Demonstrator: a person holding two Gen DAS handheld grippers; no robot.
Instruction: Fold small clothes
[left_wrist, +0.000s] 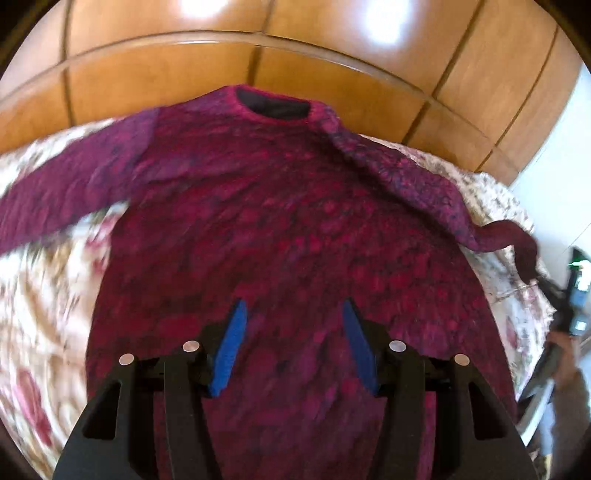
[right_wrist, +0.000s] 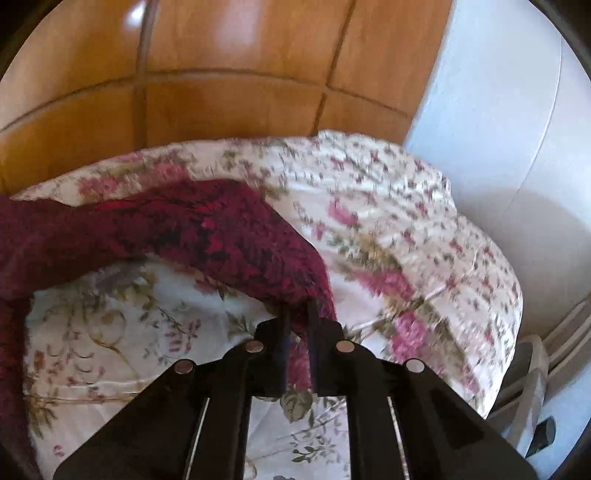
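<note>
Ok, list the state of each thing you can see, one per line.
Sweater: spread flat on the bedspread, neck away from the camera, unfolded.
Left sleeve: stretched out sideways.
Right sleeve: cuff lifted, pinched by the right claw.
Left claw: open, above the sweater's body, holding nothing.
Right claw: shut on the cuff.
Bedspread: rumpled.

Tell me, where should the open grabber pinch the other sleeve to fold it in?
Probably at the cuff end of the free sleeve, coming from the outer side. It lies stretched flat on the bedspread, away from the sweater body, so its far end should swing over easiest. The left gripper hangs open above the body; the right gripper already pinches the other sleeve that way.
</note>
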